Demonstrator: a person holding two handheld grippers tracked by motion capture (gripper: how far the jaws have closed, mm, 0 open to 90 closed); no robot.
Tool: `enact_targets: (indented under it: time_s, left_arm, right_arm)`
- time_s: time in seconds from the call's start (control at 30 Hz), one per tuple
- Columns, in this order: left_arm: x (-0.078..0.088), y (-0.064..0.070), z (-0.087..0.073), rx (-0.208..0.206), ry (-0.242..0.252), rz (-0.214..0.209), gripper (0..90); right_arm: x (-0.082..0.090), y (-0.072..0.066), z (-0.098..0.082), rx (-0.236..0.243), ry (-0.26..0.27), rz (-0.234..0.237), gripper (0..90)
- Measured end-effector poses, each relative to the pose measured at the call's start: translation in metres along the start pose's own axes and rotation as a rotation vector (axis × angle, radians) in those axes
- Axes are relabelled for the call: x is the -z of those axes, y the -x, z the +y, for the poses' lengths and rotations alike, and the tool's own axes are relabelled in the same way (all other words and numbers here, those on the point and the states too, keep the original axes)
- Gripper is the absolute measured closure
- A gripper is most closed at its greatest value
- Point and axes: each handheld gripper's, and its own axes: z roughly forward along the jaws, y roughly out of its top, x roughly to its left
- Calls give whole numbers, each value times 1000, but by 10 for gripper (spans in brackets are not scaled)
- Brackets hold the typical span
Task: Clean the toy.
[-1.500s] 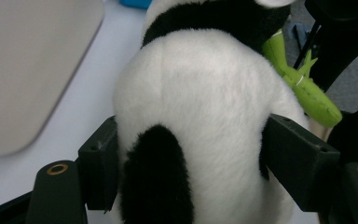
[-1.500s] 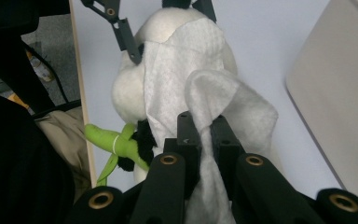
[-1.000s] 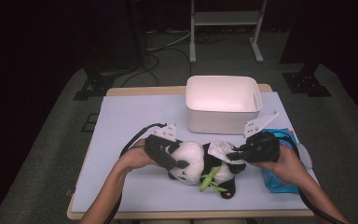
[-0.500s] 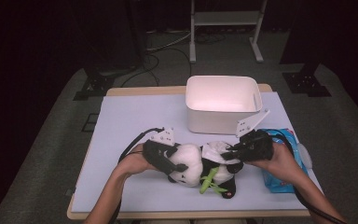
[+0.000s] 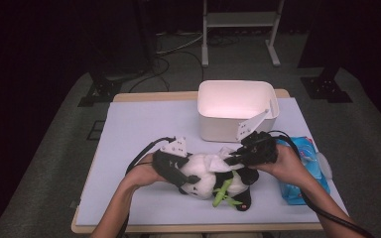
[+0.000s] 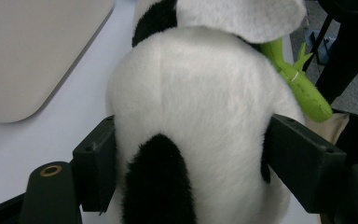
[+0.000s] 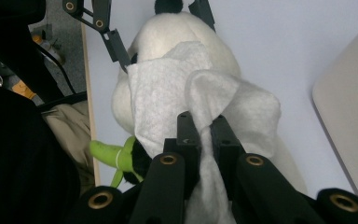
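Note:
A black and white plush panda [image 5: 209,177] holding a green bamboo sprig [image 5: 224,192] lies near the table's front edge. My left gripper [image 5: 184,177] is shut on the panda's head [image 6: 191,135], with a jaw pressed into each side. My right gripper [image 5: 232,158] pinches a white wipe [image 7: 172,100] between its jaws and holds it against the panda's white body [image 7: 168,32]. In the right gripper view the wipe drapes over the plush, with the left gripper's jaws at the far end.
A white plastic bin [image 5: 237,108] stands at the back of the pale mat [image 5: 139,129], just beyond the right gripper. A blue wipes packet [image 5: 305,171] lies at the right, under the right hand. Cables trail from both grippers.
My right gripper has moved left across the panda's body with the wipe. The left gripper has kept its hold in the same place.

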Motion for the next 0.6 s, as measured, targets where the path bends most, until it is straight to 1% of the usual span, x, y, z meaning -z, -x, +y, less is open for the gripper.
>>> enact_targets:
  time_s: [0.07,0.1,0.23,0.27,0.37,0.4,0.47,0.53,0.57,0.6]
  left_arm:
    - [0,-1,-1,7,3,-1,228]
    - [0,-1,-2,19,8,-4,225]
    - [0,-2,-2,30,12,-7,186]
    - [-1,-3,-1,46,10,-8,165]
    - [-2,-3,1,69,-10,-5,112]
    - [-2,-3,2,76,-14,-7,104]
    - [-2,-4,3,83,-22,-14,97]
    - [-2,-5,4,98,-28,-23,90]
    - [0,-7,5,132,-17,-51,76]
    - [2,-9,5,149,-10,-64,67]
  right_arm:
    - [-2,1,3,7,-13,1,843]
    - [-2,2,2,7,-13,1,843]
    - [1,3,-5,-12,-13,1,844]
    - [2,4,-8,-16,-8,2,845]
    - [3,3,-14,-27,1,6,846]
    - [3,2,-15,-37,6,9,846]
    - [3,1,-17,-31,7,7,847]
    - [4,0,-18,-21,3,2,847]
    - [4,-2,-18,-28,5,0,847]
    - [4,-2,-19,-19,4,6,847]
